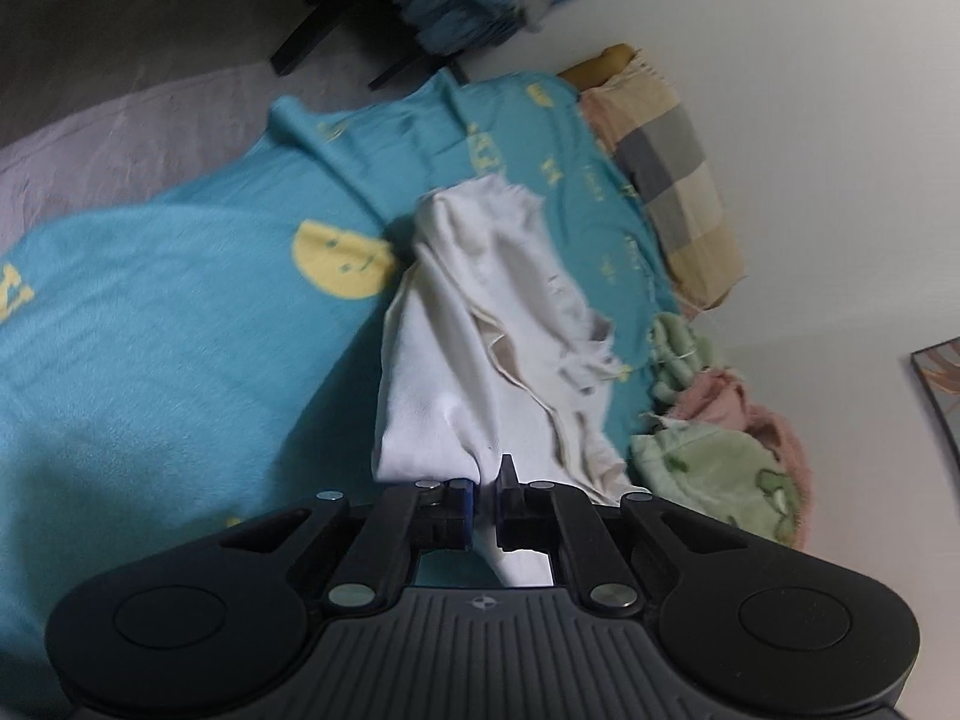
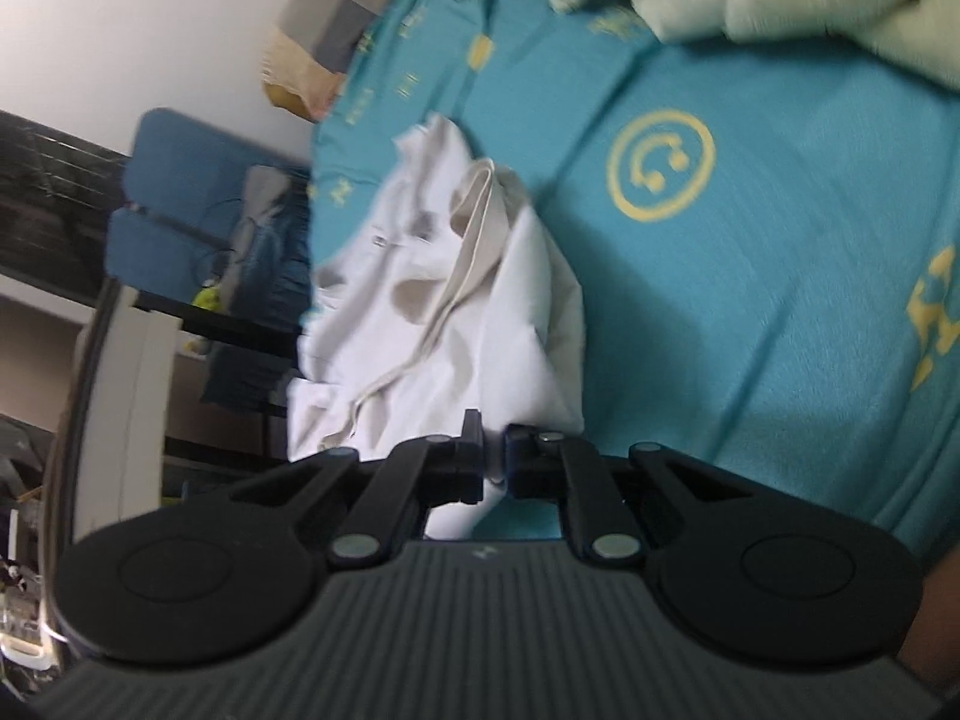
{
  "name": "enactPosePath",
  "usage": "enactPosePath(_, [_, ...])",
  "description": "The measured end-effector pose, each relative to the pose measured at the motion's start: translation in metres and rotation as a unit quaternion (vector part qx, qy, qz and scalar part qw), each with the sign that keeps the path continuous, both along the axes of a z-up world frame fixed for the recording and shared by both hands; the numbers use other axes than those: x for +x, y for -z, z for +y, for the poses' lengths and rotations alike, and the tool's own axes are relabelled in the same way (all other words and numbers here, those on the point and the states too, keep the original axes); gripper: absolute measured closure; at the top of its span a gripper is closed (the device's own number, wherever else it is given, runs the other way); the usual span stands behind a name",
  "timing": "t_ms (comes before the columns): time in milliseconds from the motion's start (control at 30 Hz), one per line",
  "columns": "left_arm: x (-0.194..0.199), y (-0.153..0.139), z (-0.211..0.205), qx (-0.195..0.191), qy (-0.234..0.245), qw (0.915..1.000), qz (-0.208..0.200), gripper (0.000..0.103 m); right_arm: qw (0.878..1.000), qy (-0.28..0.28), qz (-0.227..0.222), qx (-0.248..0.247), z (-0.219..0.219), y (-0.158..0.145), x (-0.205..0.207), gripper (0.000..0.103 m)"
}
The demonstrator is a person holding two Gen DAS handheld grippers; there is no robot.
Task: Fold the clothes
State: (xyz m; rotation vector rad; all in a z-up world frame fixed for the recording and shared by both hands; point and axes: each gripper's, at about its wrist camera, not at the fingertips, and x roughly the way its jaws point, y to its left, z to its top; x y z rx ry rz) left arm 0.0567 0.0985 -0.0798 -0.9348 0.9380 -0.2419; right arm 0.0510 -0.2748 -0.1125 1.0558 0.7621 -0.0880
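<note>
A teal bedspread (image 1: 150, 330) printed with yellow smiley faces and yellow lettering covers the bed and fills most of both wrist views; in the right wrist view it (image 2: 780, 240) carries an outlined yellow smiley (image 2: 660, 165) to the right of the garment. A plain white wall (image 1: 810, 120) runs along the far right side of the bed in the left wrist view. Against that wall lies a checked pillow (image 1: 672, 168) in beige, grey and pink squares, and nearer along the same edge sits a bunched pale green and pink blanket (image 1: 720, 456). Off the far left of the bed, a dark chair (image 1: 336, 18) stands on the floor with blue fabric draped over it. In the middle of the bedspread lies the white garment (image 1: 480, 330), crumpled and rumpled, with cream-coloured seams showing; its near edge is drawn up off the bed toward both grippers, and its far part rests on the spread. In the right wrist view the same white garment (image 2: 456, 288) reaches to the left edge of the bed. The left gripper (image 1: 486, 492) is pinching a fold of the garment's near edge, cloth passing between its closed fingers. The right gripper (image 2: 495, 462) likewise is clamped on a fold of white cloth at the garment's near edge.
</note>
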Motion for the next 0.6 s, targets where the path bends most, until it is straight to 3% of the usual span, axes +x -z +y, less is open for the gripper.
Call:
enactPosePath(267, [-0.06, -0.072, 0.007, 0.005, -0.005, 0.9999, -0.015, 0.097, 1.0, -0.004, -0.031, -0.002, 0.004, -0.065, -0.045, 0.094])
enactPosePath(500, [-0.132, -0.088, 0.019, 0.007, -0.01, 0.9999, 0.002, 0.097, 0.999, -0.012, -0.032, -0.007, 0.015, -0.08, -0.111, 0.094])
enactPosePath(600, [-0.14, -0.092, 0.023, 0.001, -0.011, 0.9999, 0.01, 0.097, 1.0, -0.014, -0.027, 0.006, 0.014, -0.08, -0.123, 0.094])
